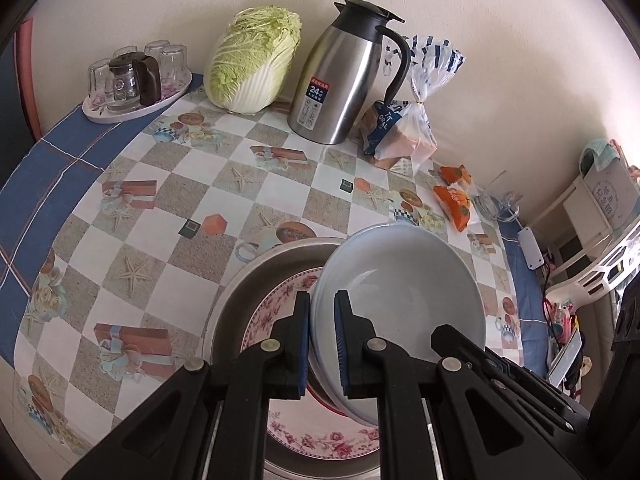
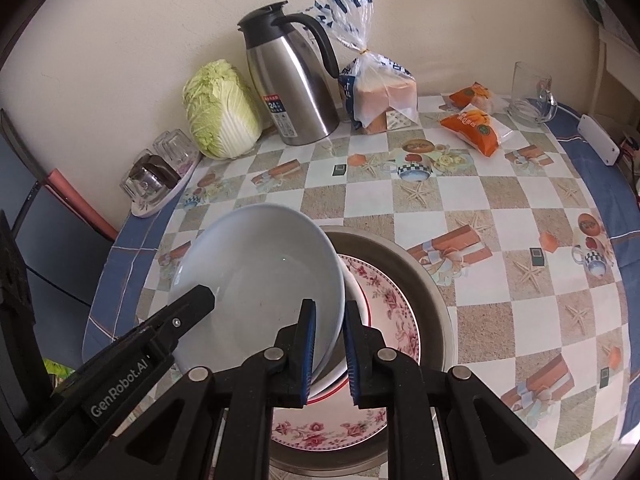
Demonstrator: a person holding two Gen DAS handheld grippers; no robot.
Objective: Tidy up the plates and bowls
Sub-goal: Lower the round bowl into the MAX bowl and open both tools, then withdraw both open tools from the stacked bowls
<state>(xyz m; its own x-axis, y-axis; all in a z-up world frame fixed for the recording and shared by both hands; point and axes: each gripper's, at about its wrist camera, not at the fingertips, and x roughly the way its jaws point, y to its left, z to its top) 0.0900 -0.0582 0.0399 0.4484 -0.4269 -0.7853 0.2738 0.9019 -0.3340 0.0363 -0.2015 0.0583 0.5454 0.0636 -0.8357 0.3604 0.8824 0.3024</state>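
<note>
A pale blue bowl point(image 1: 404, 280) is held tilted above a steel basin point(image 1: 264, 268). In the basin lies a floral plate point(image 1: 280, 312). My left gripper point(image 1: 322, 340) is shut on the bowl's left rim. My right gripper point(image 2: 330, 344) is shut on the bowl's right rim point(image 2: 332, 280). In the right wrist view the bowl point(image 2: 260, 280) hangs over the basin point(image 2: 424, 276) and the floral plate point(image 2: 392, 304); a second white rim with a red line shows under the bowl. Each gripper shows in the other's view.
A steel thermos jug point(image 1: 344, 76), a napa cabbage point(image 1: 252, 60), a bread bag point(image 1: 404, 128), orange snack packs point(image 2: 476, 124), a glass mug point(image 2: 532, 92) and a tray of glasses point(image 1: 136, 84) stand along the wall on the checked tablecloth point(image 1: 152, 216).
</note>
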